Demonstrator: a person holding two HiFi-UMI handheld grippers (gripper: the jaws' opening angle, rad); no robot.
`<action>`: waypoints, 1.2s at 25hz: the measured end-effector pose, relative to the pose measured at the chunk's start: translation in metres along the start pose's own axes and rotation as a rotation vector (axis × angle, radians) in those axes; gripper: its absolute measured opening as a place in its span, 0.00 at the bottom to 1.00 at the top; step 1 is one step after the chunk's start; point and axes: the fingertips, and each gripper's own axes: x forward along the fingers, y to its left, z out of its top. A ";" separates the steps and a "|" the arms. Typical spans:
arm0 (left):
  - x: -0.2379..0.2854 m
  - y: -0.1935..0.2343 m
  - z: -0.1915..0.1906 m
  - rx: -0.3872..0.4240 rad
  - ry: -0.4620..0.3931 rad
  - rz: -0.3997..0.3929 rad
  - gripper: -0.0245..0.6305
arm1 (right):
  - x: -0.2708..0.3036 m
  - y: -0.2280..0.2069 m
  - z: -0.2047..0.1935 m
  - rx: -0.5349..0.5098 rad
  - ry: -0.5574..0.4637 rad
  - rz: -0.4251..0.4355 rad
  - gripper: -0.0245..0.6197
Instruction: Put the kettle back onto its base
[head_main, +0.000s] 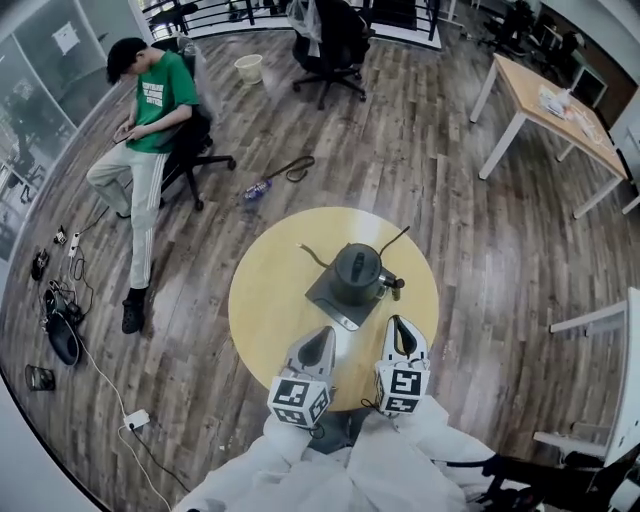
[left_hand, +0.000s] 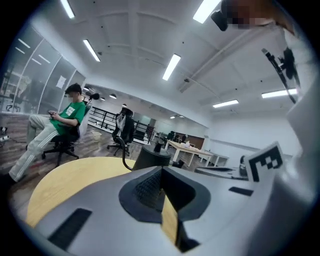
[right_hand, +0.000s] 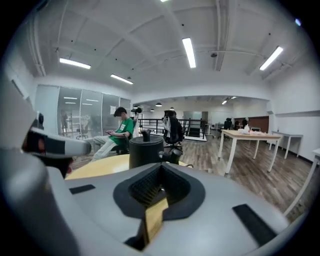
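Note:
A dark grey kettle (head_main: 357, 272) with a thin curved spout stands on its flat grey base (head_main: 325, 297) in the middle of a round yellow table (head_main: 265, 300). My left gripper (head_main: 321, 335) and right gripper (head_main: 400, 325) sit side by side over the table's near edge, both pointing at the kettle and a short way back from it. Each has its jaws together with nothing between them. In the left gripper view the kettle (left_hand: 151, 157) rises just beyond the shut left gripper (left_hand: 161, 174). The right gripper view shows the kettle (right_hand: 145, 150) ahead of the shut right gripper (right_hand: 161, 169).
A person in a green shirt (head_main: 150, 105) sits on a chair at the far left. An office chair (head_main: 330, 45) stands at the back and a wooden desk (head_main: 550, 105) at the far right. Cables (head_main: 65, 310) and a bottle (head_main: 257, 188) lie on the floor.

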 end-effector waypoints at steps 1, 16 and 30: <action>-0.005 -0.009 -0.003 0.021 0.013 -0.009 0.04 | -0.004 0.006 0.002 0.016 0.011 0.025 0.06; -0.047 -0.034 -0.016 0.040 0.091 -0.006 0.04 | -0.052 0.016 0.002 0.033 0.027 0.091 0.06; -0.179 -0.146 -0.061 -0.004 -0.014 0.146 0.04 | -0.236 0.015 -0.030 0.068 -0.083 0.164 0.06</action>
